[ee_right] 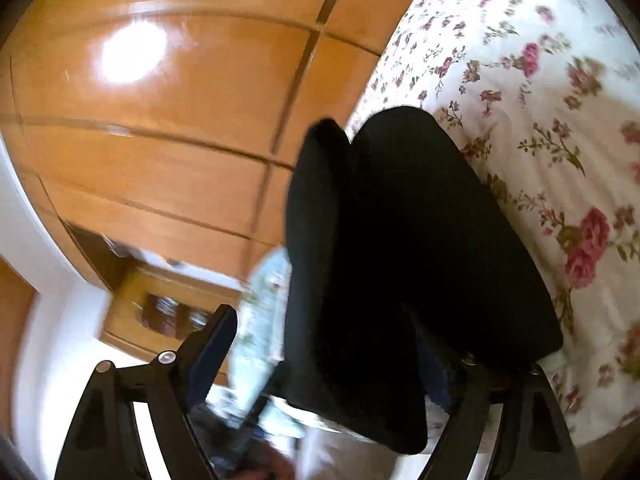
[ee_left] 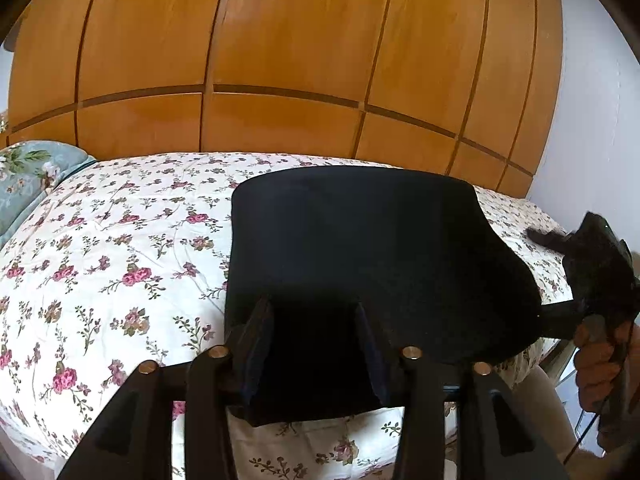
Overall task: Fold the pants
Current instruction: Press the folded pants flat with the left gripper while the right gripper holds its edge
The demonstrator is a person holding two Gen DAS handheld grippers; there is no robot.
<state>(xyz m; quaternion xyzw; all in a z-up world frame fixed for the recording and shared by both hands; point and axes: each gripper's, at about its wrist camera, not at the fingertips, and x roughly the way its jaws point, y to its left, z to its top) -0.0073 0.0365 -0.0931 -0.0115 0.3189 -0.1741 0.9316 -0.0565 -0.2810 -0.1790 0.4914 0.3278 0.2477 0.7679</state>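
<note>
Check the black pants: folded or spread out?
Folded, it seems. The black pants form a compact panel with a straight far edge on the floral bedspread; the right wrist view shows doubled layers. The number of folds is unclear.
</note>
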